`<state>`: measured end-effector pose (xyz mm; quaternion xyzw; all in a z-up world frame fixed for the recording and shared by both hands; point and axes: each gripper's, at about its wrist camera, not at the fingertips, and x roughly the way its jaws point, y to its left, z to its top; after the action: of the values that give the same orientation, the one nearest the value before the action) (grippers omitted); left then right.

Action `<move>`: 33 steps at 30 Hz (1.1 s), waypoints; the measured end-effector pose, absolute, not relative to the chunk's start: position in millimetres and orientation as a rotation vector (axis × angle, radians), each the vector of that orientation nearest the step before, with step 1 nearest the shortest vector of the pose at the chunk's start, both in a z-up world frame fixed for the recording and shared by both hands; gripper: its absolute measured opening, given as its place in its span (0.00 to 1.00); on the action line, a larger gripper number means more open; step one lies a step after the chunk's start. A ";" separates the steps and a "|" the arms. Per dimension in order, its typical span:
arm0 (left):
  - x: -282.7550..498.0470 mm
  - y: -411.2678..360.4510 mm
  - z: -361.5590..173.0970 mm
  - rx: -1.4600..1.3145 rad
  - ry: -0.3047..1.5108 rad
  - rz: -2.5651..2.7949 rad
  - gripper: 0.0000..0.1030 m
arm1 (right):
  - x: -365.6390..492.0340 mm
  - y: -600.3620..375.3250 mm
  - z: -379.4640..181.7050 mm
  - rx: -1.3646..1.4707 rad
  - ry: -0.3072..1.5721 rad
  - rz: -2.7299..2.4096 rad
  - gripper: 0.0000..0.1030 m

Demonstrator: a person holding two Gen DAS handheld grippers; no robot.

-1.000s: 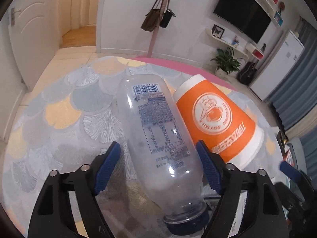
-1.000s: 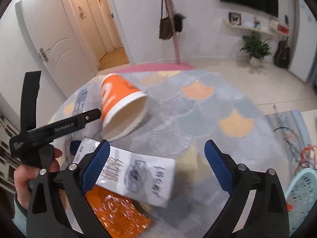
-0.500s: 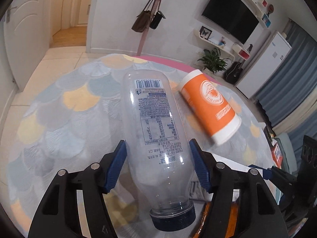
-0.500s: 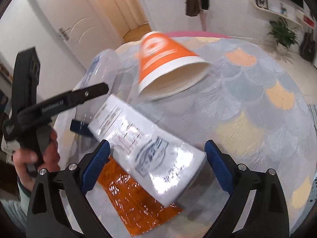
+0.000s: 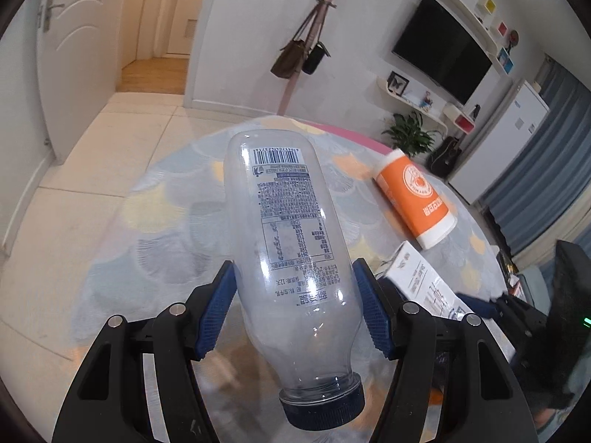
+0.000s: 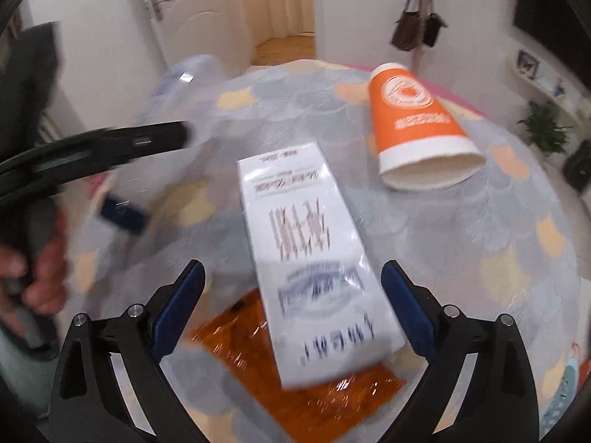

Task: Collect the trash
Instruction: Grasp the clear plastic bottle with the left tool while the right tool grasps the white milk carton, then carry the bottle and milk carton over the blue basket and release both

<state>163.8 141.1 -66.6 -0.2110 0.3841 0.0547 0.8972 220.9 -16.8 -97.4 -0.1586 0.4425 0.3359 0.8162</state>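
Clear plastic bottle (image 5: 291,243) | dark blue cap | printed label, barcode

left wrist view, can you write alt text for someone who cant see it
A clear plastic bottle with a dark cap is clamped between the blue pads of the left gripper, cap end nearest the camera. Behind it, an orange paper cup lies on its side on a round table, beside a white packet.

place: home living room | signs: black wall-mounted television (image 5: 441,53); brown bags on pink coat stand (image 5: 291,61); green potted plant (image 5: 412,136); white panel door (image 5: 64,55)
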 end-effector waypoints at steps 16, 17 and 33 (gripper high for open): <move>144.0 85.7 -40.1 -0.410 0.729 -0.079 0.60 | 199.0 -86.7 -34.7 -0.128 0.801 0.492 0.50; 144.8 76.0 -39.9 -0.402 0.732 -0.103 0.60 | 200.9 -97.2 -31.4 -0.114 0.797 0.473 0.50; 169.2 -82.4 1.3 -0.187 0.704 -0.413 0.60 | 146.4 -328.1 16.5 0.112 0.657 0.106 0.50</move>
<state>169.2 -82.4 1.3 -0.0908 0.3418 -0.2003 0.9137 146.4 -328.1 16.5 0.0551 0.3223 0.0521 0.9436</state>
